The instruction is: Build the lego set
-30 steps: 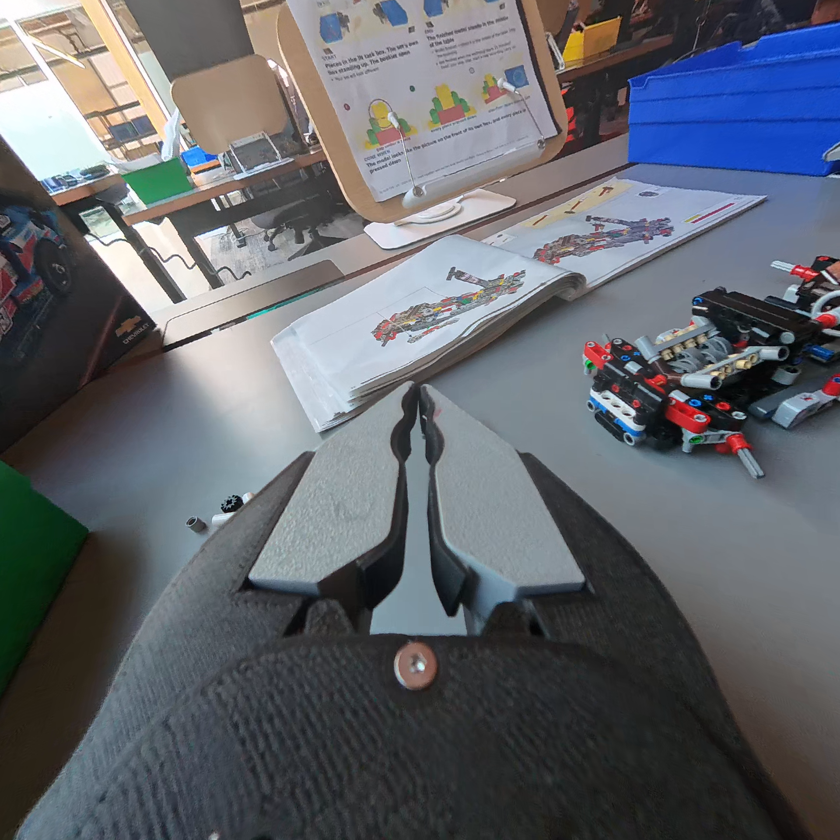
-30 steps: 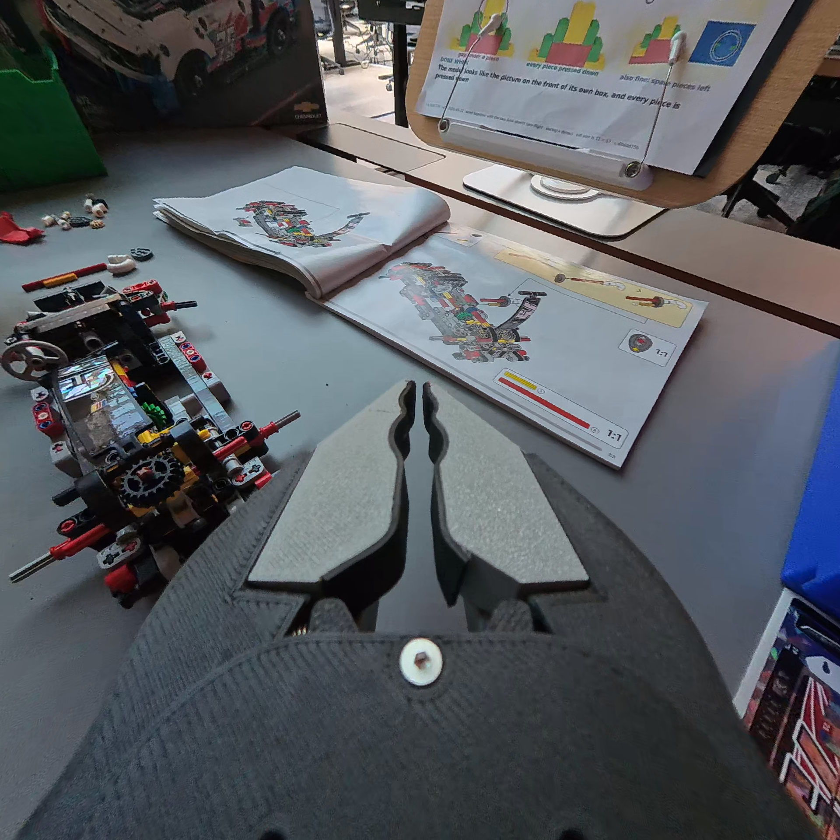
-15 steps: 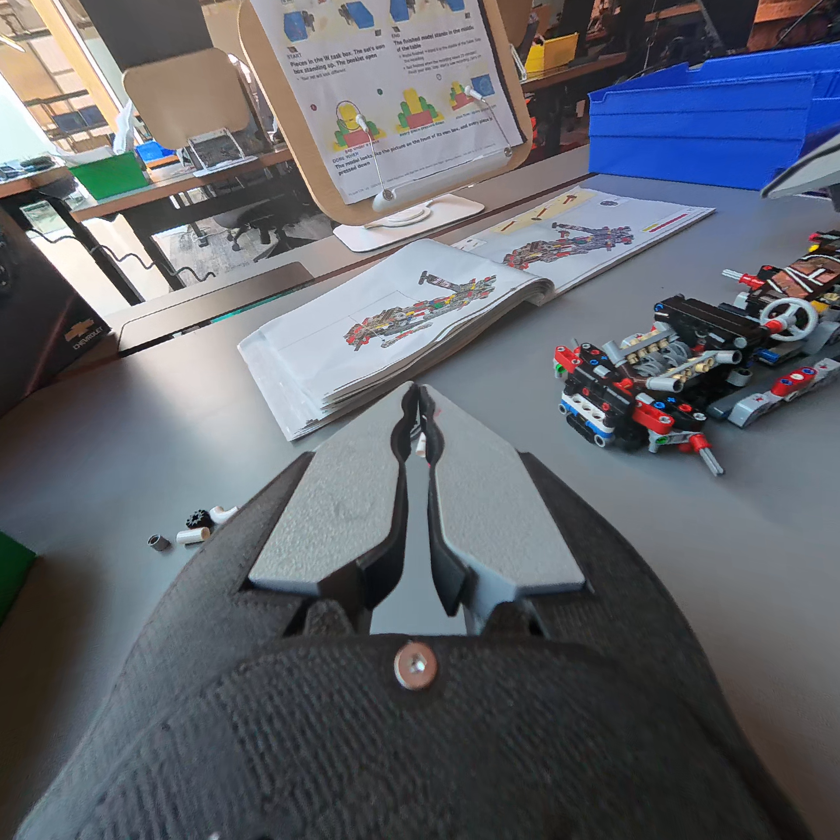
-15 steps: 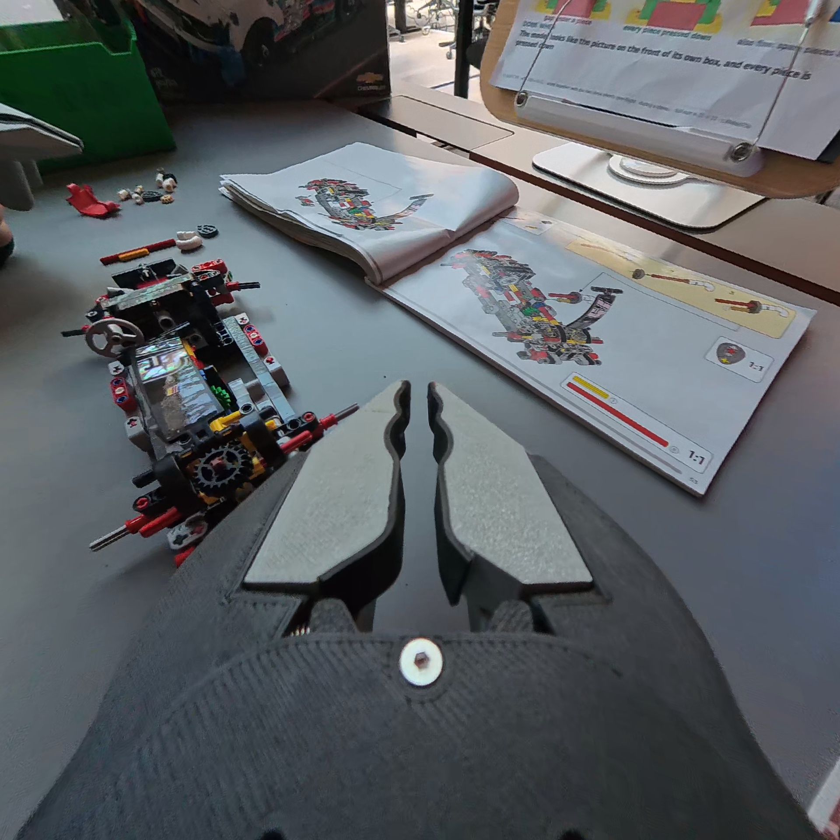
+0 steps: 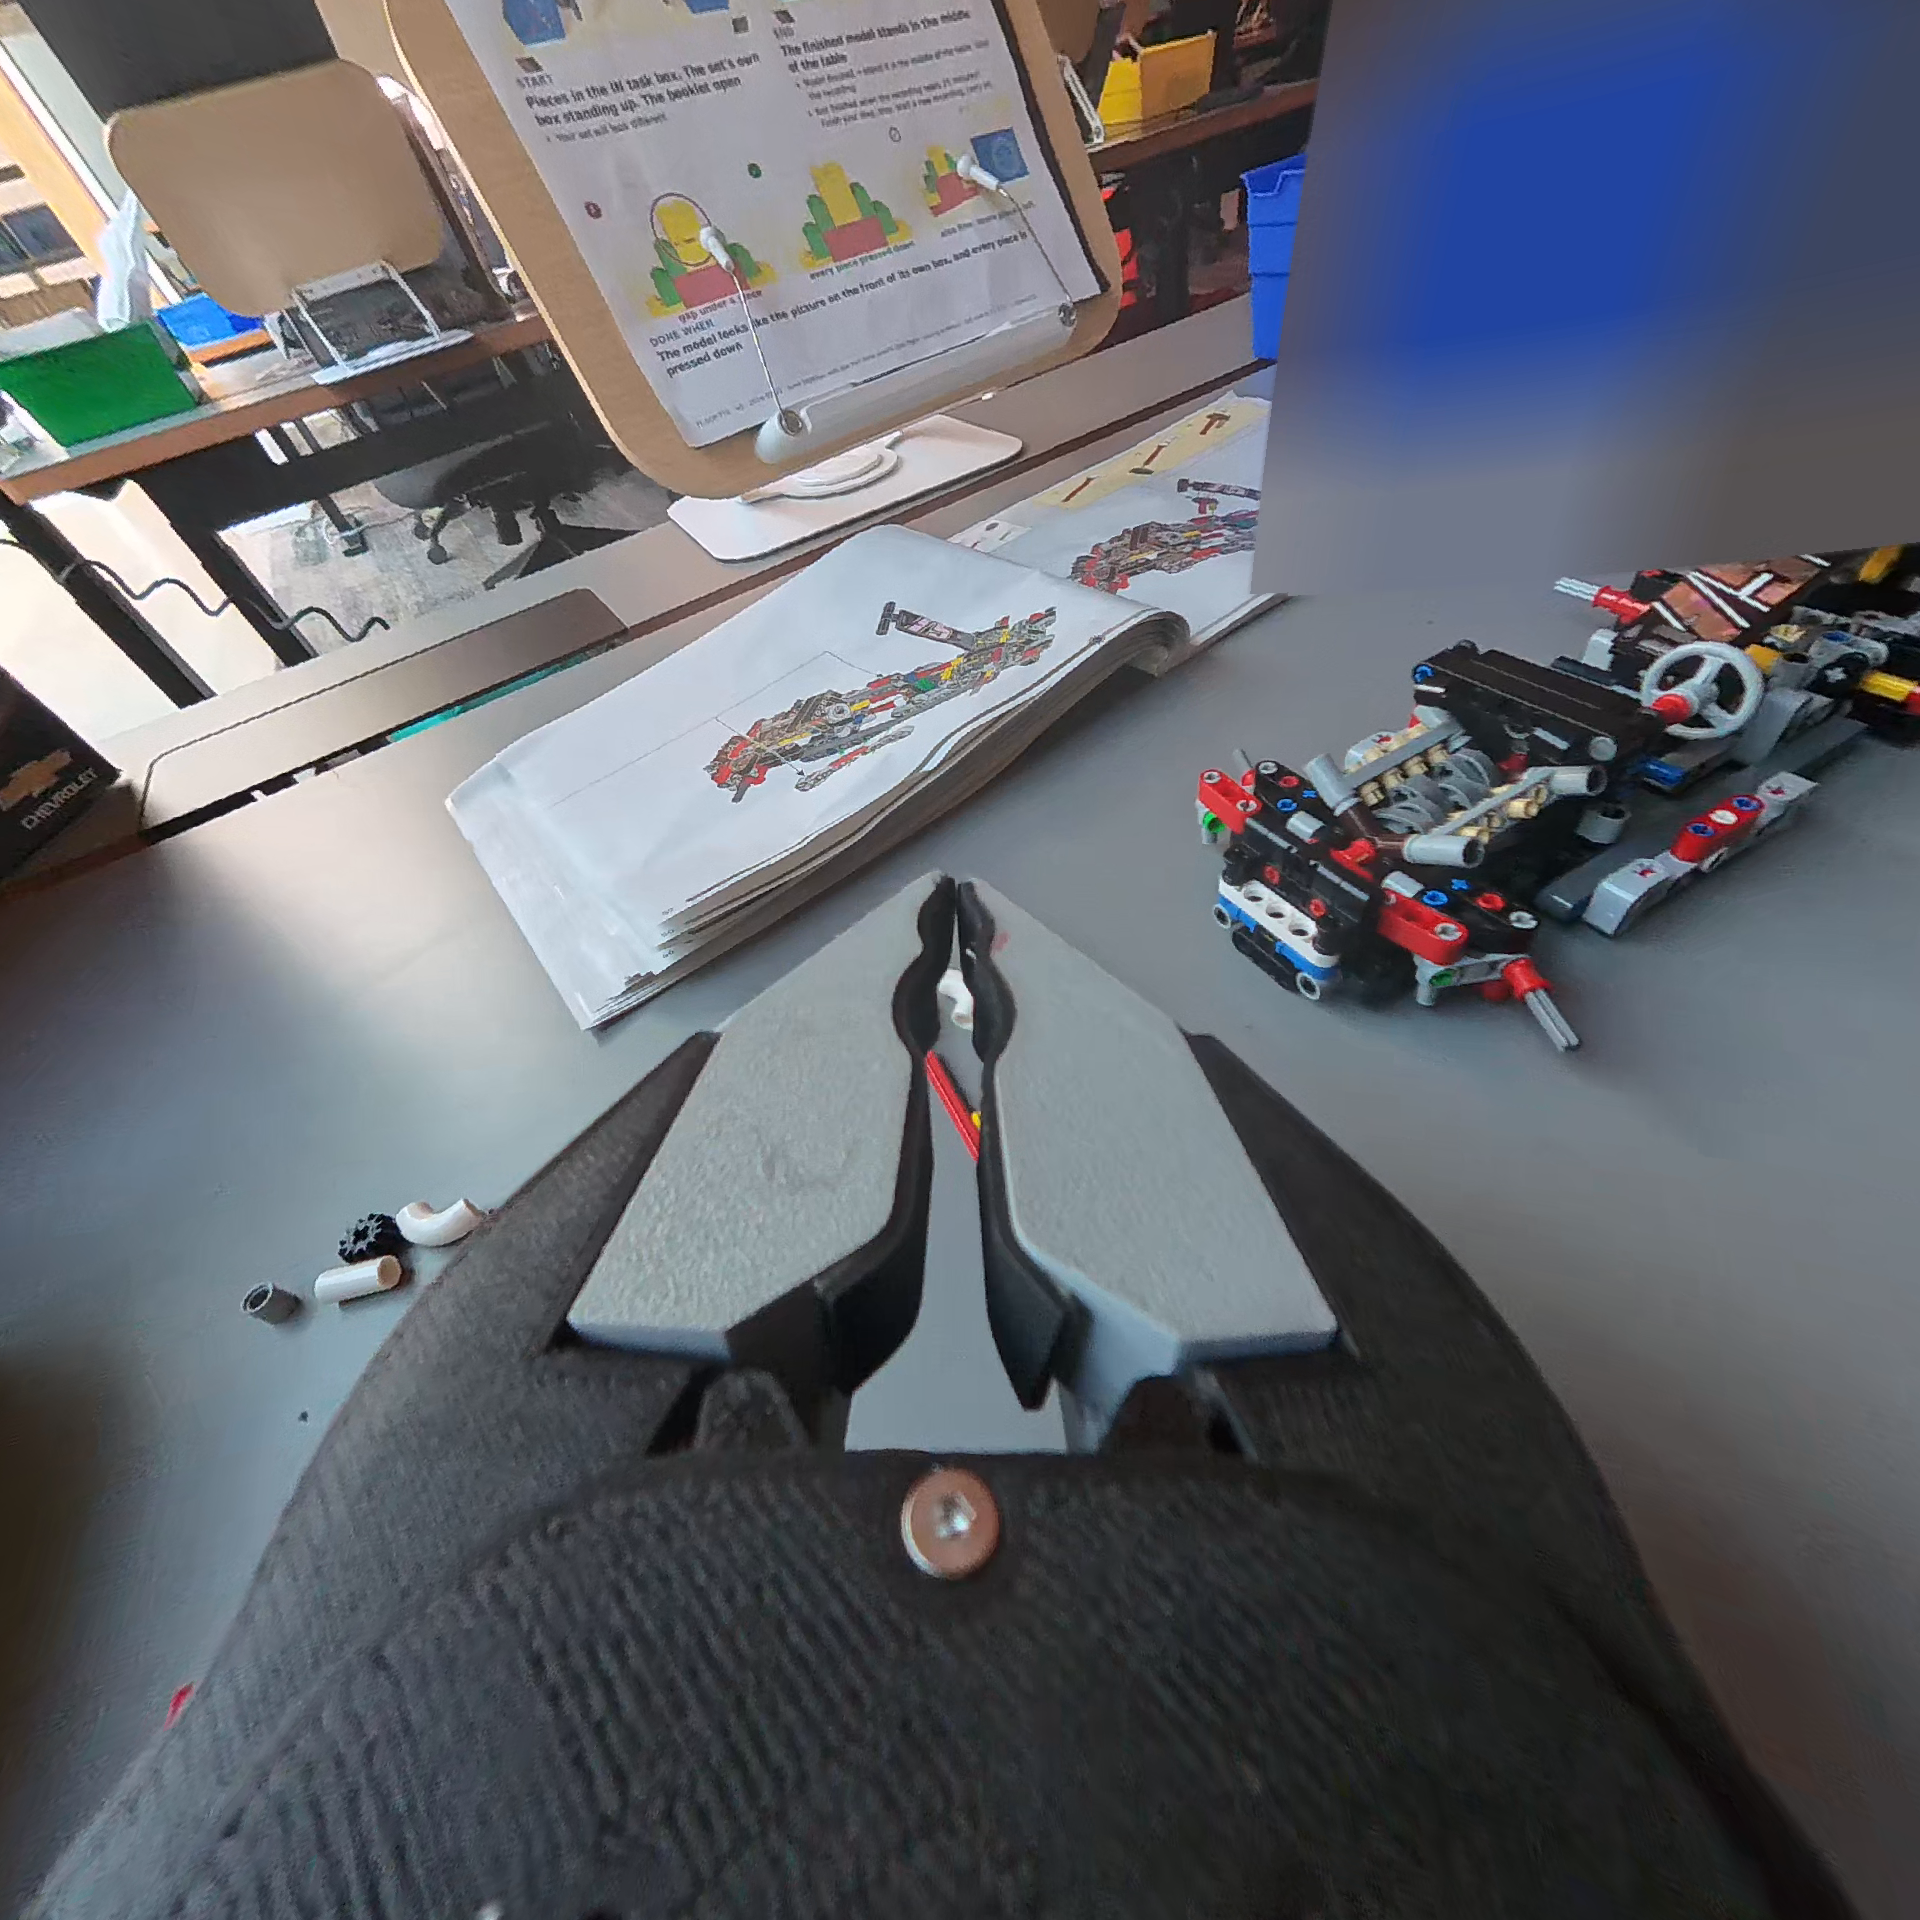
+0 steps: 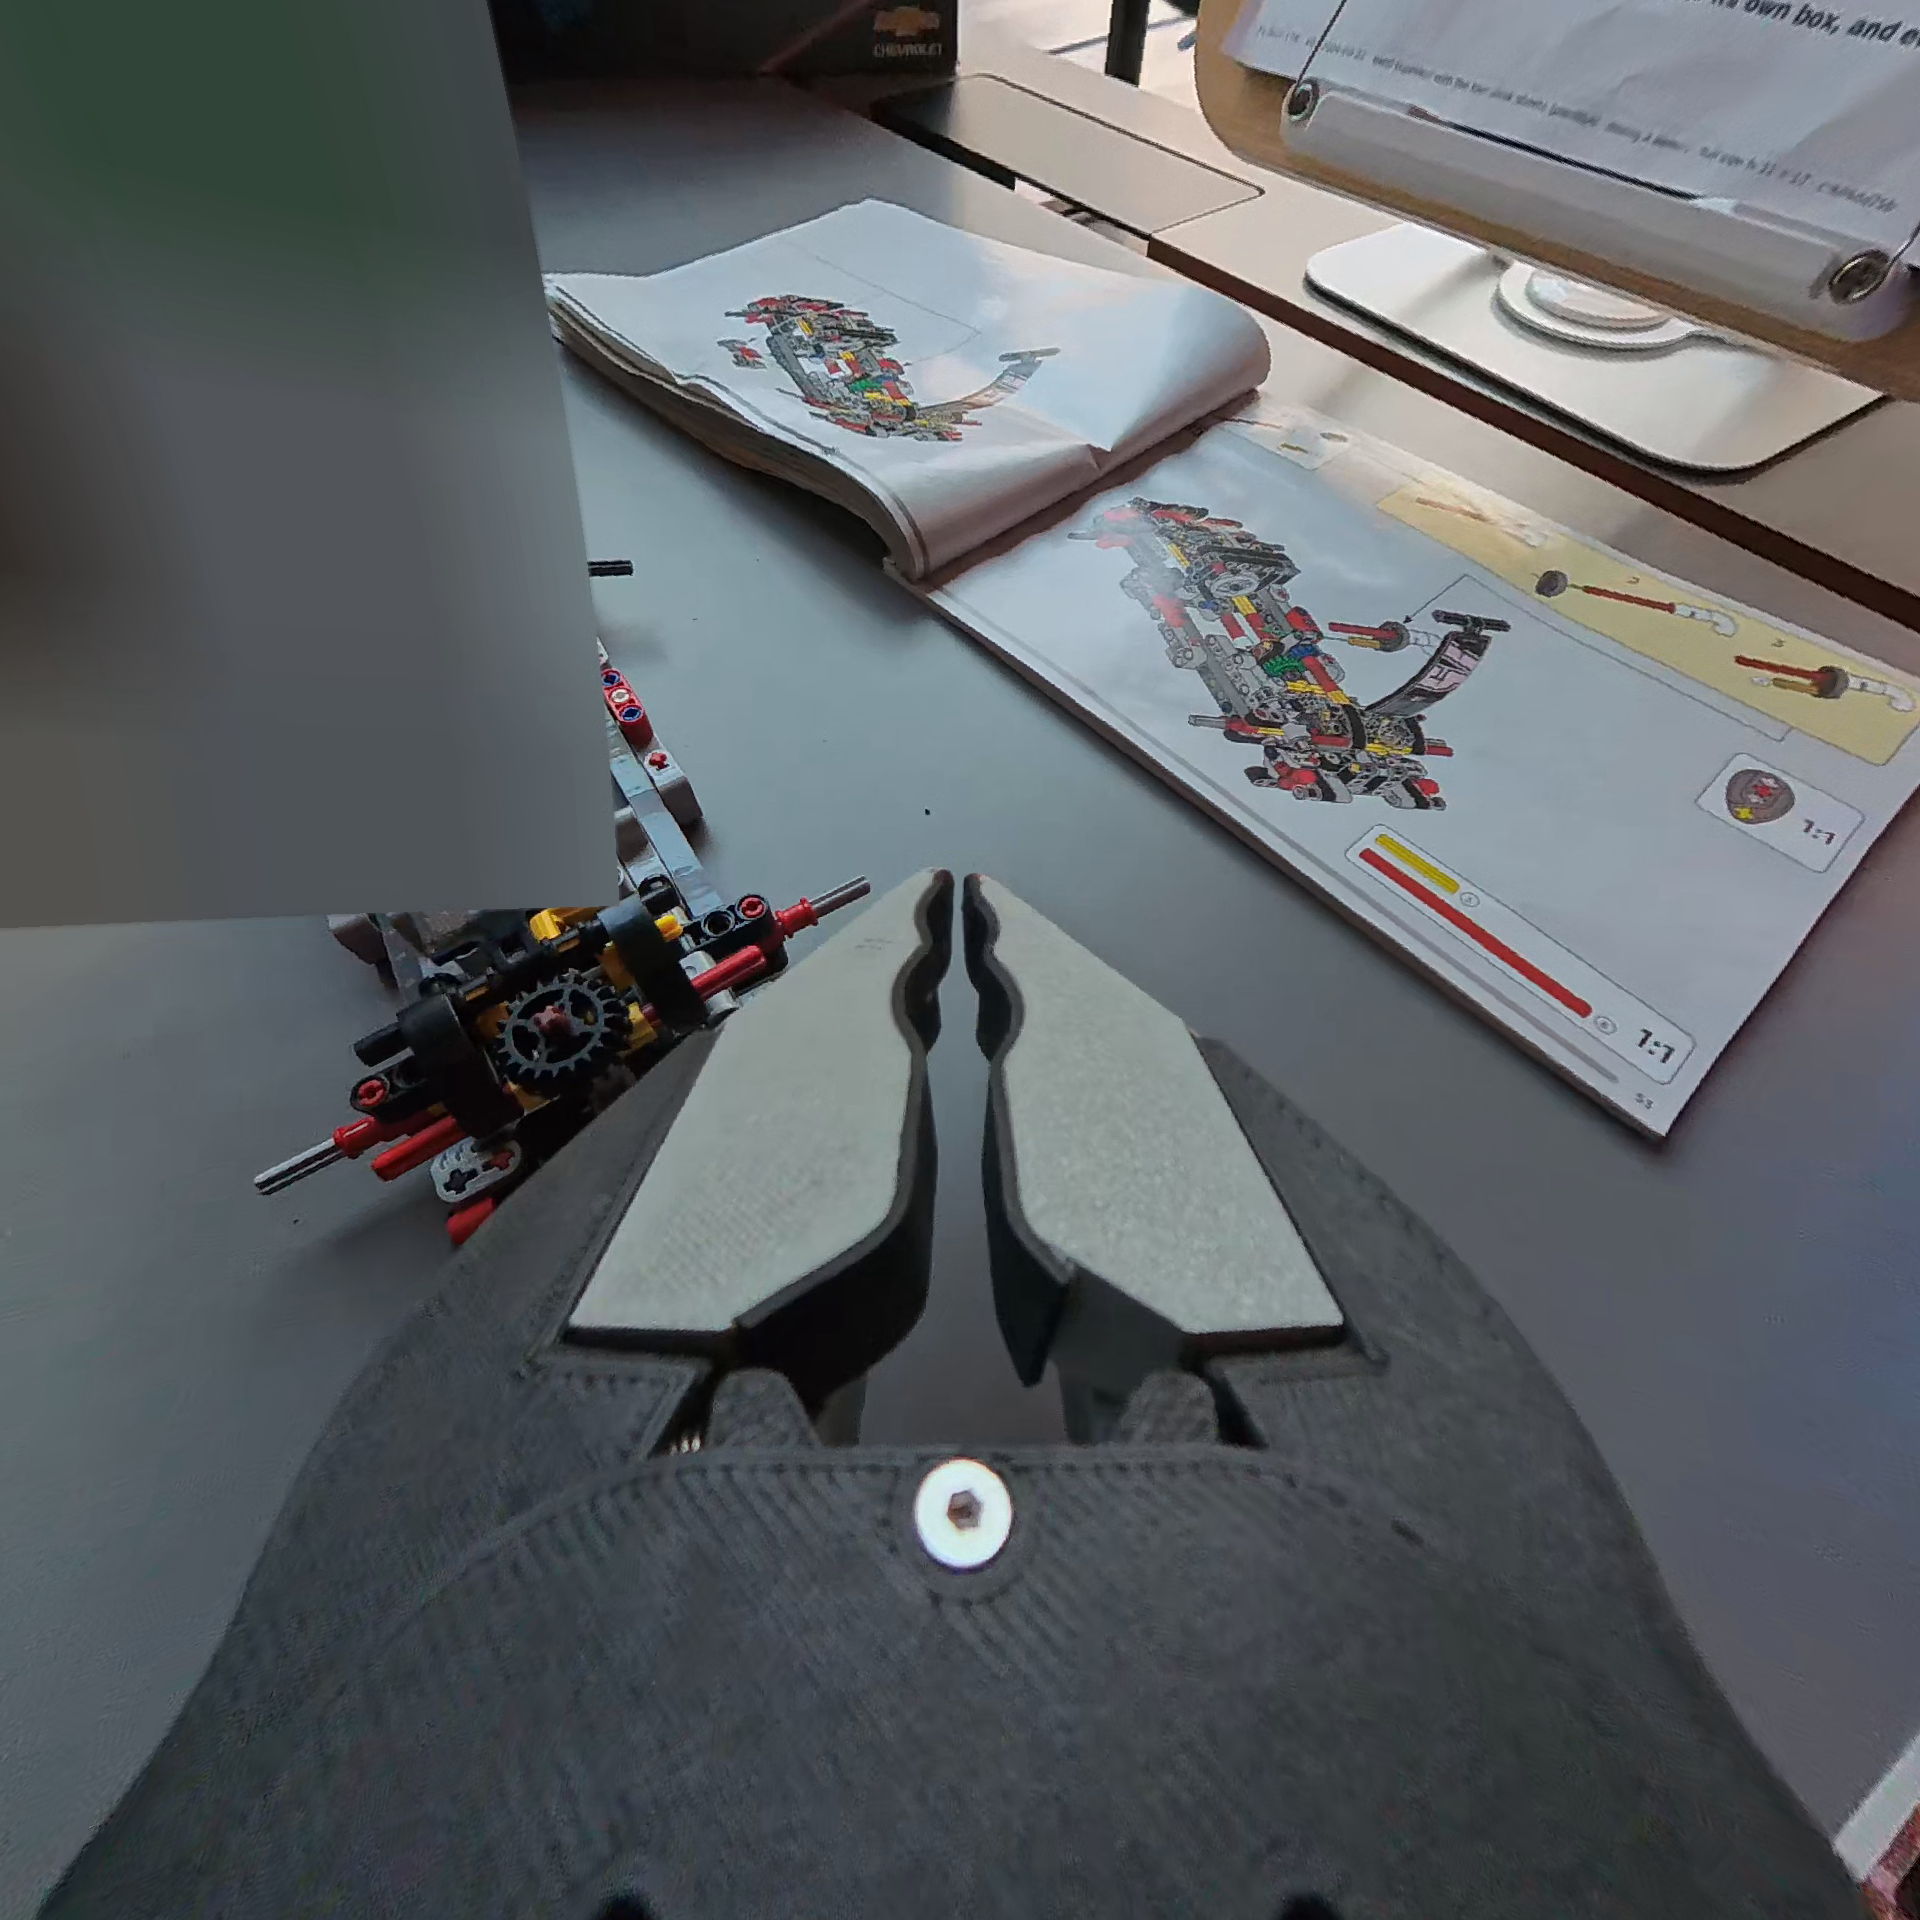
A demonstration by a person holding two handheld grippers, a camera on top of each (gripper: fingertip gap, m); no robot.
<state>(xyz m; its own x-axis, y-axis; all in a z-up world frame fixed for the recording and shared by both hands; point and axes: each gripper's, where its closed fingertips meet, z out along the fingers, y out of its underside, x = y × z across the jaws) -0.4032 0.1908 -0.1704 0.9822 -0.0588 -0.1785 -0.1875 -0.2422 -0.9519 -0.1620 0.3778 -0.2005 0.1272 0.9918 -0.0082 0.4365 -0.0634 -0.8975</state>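
My left gripper [image 5: 956,894] is shut, tips touching, low over the grey table [image 5: 1558,1299]. Through the slit between its fingers I see a small white curved piece [image 5: 954,997] and a red axle [image 5: 951,1101] lying on the table beneath. A partly built toy car chassis [image 5: 1455,831] lies to its right. My right gripper [image 6: 957,888] is shut with nothing between its pads. It hovers just right of the chassis' geared end [image 6: 540,1029].
An open instruction booklet [image 5: 831,727] lies ahead and also shows in the right wrist view [image 6: 1403,675]. A wooden stand with a printed sheet [image 5: 810,208] is behind it. Several small loose parts [image 5: 364,1257] lie at the left. A dark box [image 5: 52,800] stands far left. Tip to tip, the grippers are about 30 centimeters apart.
Both grippers moved forward over the table; the chassis end came closer to the right gripper. The right jaws parted slightly, then came together again on air. The left stayed shut.
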